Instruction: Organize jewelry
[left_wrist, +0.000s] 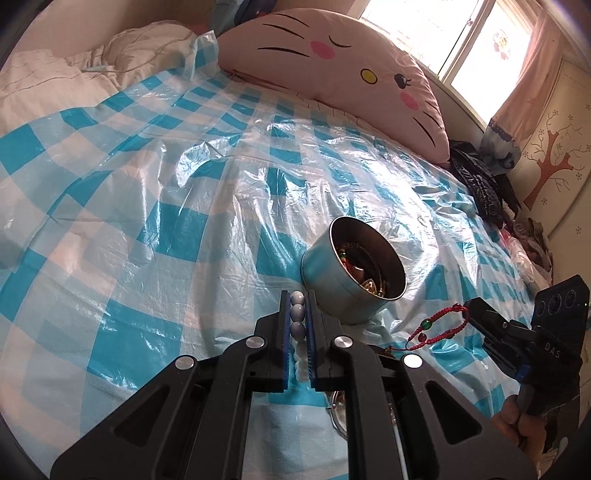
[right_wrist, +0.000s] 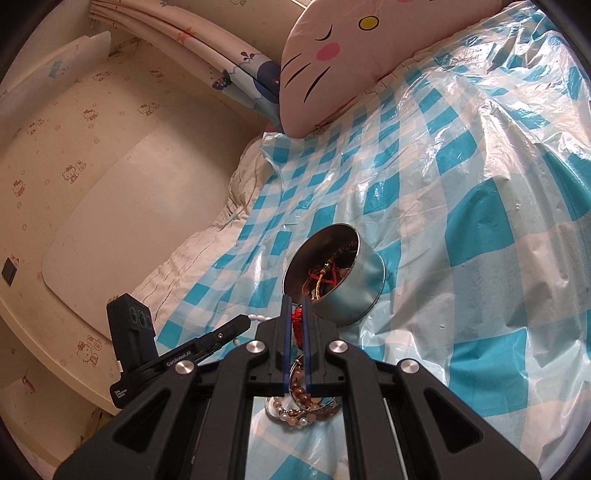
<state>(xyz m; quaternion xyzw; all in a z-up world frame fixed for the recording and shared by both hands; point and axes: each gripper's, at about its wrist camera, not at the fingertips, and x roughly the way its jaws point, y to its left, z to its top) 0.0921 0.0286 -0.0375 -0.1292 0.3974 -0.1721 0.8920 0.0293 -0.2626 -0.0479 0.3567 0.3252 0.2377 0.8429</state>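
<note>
- Tin (left_wrist: 351, 273): round, metal, open-topped, resting mid-bed on the checked plastic sheet (left_wrist: 147, 206); already holds tangled jewelry, so it serves as the collecting vessel.
- Left gripper (left_wrist: 297, 317): clenched on a pale bead strand (left_wrist: 297, 314), held just beside the tin's rim, likely for dropping in.
- Right gripper (right_wrist: 296, 317): clamped on a red cord bracelet (right_wrist: 296, 321), poised at the tin's near edge.
- Remaining bead bracelets (right_wrist: 299, 406): heaped below the right gripper, unsorted.

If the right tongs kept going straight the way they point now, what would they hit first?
Most likely the round metal tin: its open mouth sits just past the tips of the right tongs, which are shut on a red cord bracelet. Depth is unclear, so rim or interior is uncertain.
</note>
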